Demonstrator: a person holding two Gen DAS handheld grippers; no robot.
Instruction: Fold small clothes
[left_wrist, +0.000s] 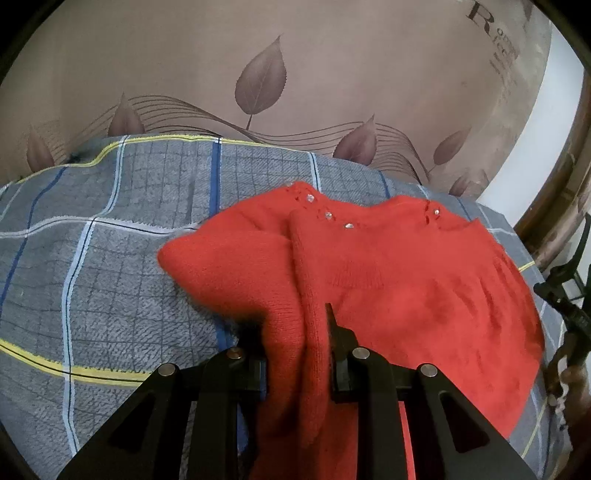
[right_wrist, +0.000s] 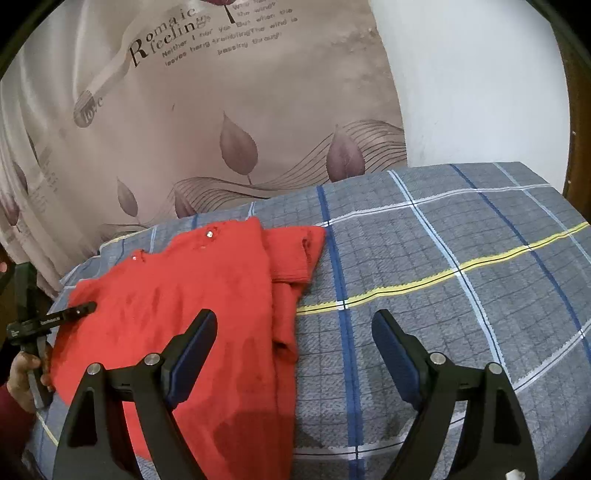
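Plaid bed (right_wrist: 461, 236) before a leaf-print curtain (right_wrist: 184, 122), red sweater (right_wrist: 177, 295) near its back edge.
Left hand-held gripper (left_wrist: 295, 332) pinches a sweater fold; right hand-held gripper (right_wrist: 295, 321) stands spread, empty.

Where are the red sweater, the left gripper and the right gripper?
red sweater (right_wrist: 166, 302): right wrist view, front panel.
left gripper (left_wrist: 295, 354): left wrist view, between fingertips clamping a fold.
right gripper (right_wrist: 293, 330): right wrist view, gap between open fingers.

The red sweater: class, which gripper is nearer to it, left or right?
Left. The left gripper is shut on a fold of the red sweater; the right gripper hangs open above its edge.
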